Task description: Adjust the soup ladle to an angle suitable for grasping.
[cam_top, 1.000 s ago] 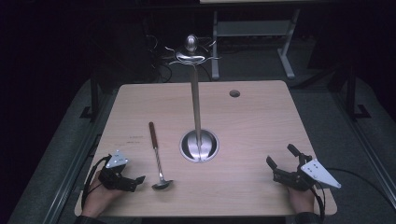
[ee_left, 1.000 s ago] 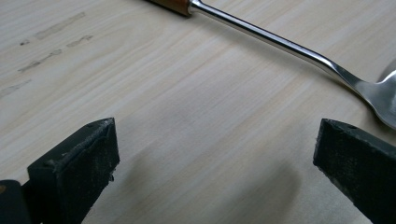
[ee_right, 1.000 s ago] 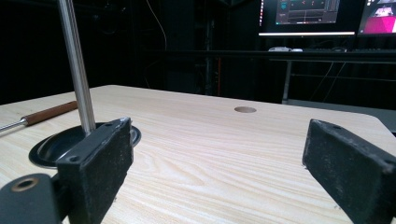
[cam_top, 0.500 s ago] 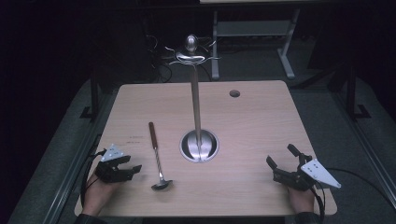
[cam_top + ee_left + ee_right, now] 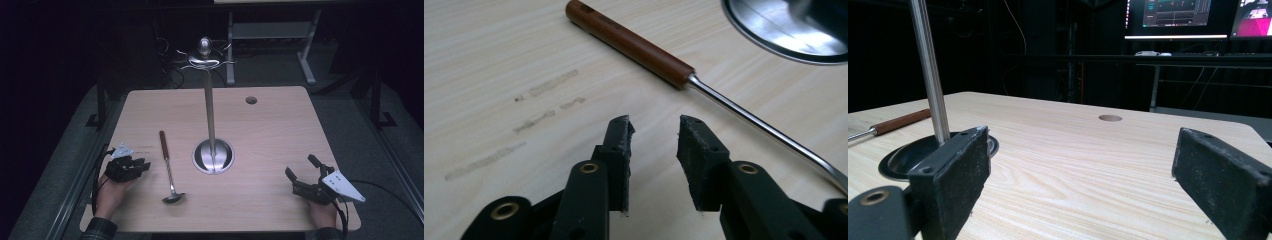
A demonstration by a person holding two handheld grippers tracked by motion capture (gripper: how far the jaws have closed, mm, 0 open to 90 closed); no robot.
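The ladle point(image 5: 169, 169) lies flat on the surface point(image 5: 270, 135) just left of the stand point(image 5: 212, 120), and the left gripper point(image 5: 131, 167), jaws narrowly parted and empty beside its handle, seems about to grasp it, while the right gripper point(image 5: 306, 176) rests wide open, empty.

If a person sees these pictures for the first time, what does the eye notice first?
First comes the tall metal stand rising upright from its round base near the middle of the wooden table. Next, the ladle with a brown handle lies flat to its left. The left gripper sits beside that ladle, and the right gripper rests wide open near the right edge.
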